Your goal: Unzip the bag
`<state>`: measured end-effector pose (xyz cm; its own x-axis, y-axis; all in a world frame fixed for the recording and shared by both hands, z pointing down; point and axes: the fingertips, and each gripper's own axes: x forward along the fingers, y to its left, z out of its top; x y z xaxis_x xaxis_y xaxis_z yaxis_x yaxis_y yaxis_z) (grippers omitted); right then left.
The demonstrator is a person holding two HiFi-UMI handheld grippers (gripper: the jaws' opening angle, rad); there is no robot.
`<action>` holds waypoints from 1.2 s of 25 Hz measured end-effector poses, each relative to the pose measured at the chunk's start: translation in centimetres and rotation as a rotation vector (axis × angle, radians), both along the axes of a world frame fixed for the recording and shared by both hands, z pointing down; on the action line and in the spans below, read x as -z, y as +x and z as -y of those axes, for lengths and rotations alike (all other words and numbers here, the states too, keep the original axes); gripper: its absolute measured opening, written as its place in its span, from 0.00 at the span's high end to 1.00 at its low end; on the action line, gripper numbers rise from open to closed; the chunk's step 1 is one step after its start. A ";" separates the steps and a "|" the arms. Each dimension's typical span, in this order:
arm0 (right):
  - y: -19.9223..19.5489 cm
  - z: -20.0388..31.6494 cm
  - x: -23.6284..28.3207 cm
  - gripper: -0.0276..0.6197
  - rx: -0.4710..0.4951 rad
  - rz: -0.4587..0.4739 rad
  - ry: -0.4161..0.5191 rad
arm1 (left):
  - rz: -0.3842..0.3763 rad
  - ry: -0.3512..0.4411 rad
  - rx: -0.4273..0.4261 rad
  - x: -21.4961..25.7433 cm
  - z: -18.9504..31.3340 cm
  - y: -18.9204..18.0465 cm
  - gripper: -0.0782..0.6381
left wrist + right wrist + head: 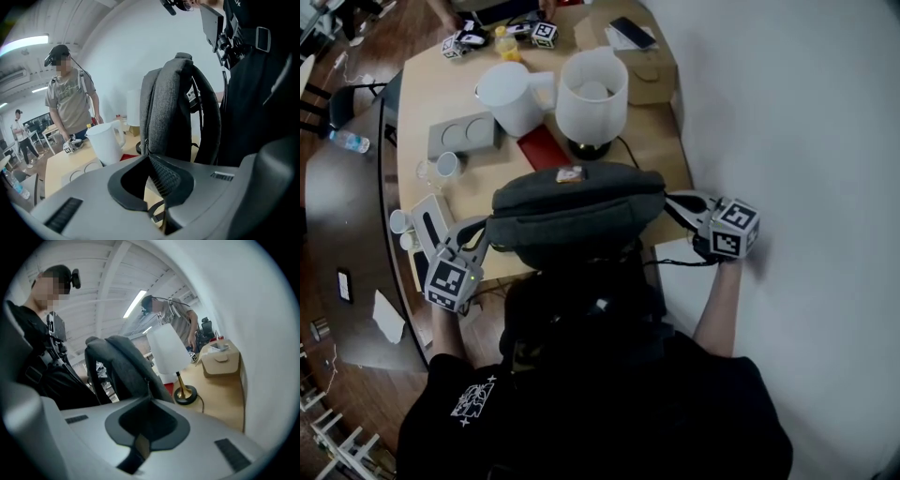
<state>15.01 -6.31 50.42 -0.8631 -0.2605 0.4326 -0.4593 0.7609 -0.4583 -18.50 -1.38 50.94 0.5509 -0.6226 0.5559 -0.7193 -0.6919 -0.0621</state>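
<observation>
A grey backpack (577,211) stands upright at the near edge of the wooden table (441,103), its top toward me. My left gripper (480,230) is at the bag's left end. In the left gripper view the bag (168,112) rises just beyond the jaws. That gripper (147,157) is shut where the zipper line ends in a small pull. My right gripper (672,202) is at the bag's right end. In the right gripper view it (150,399) is shut on the bag's (126,366) edge, with a thin tab running into the jaws.
Behind the bag stand a white lamp (592,94), a white jug (511,94), a red flat item (542,145) and a grey tray (461,134). A cardboard box (642,61) sits far right. The wall (787,141) is close on the right. Another person (70,98) stands across the table.
</observation>
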 end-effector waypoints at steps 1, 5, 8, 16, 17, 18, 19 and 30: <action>0.0 0.0 0.2 0.95 0.006 -0.055 0.043 | 0.004 -0.002 0.003 -0.1 -0.1 0.0 0.89; -0.2 -0.4 1.0 0.95 0.087 -0.333 0.174 | 0.018 -0.007 0.001 -0.3 -0.3 0.1 0.89; -1.0 -0.5 1.5 0.94 0.140 -0.412 0.207 | 0.014 -0.011 0.008 -0.3 -0.5 -0.1 0.89; -1.6 -0.3 1.4 0.93 0.165 -0.432 0.241 | 0.033 -0.001 0.001 -0.2 -0.5 -0.1 0.89; -1.7 -0.3 1.4 0.93 0.172 -0.441 0.249 | 0.033 -0.001 0.001 -0.2 -0.5 -0.1 0.89; -1.8 -0.3 1.4 0.93 0.179 -0.449 0.258 | 0.032 -0.001 0.001 -0.2 -0.5 -0.1 0.89; -1.9 -0.3 1.4 0.92 0.186 -0.455 0.266 | 0.032 -0.001 0.000 -0.1 -0.5 0.0 0.89; -2.8 -0.4 1.7 0.93 0.194 -0.395 0.220 | 0.034 0.007 0.003 -0.1 -0.6 -0.2 0.89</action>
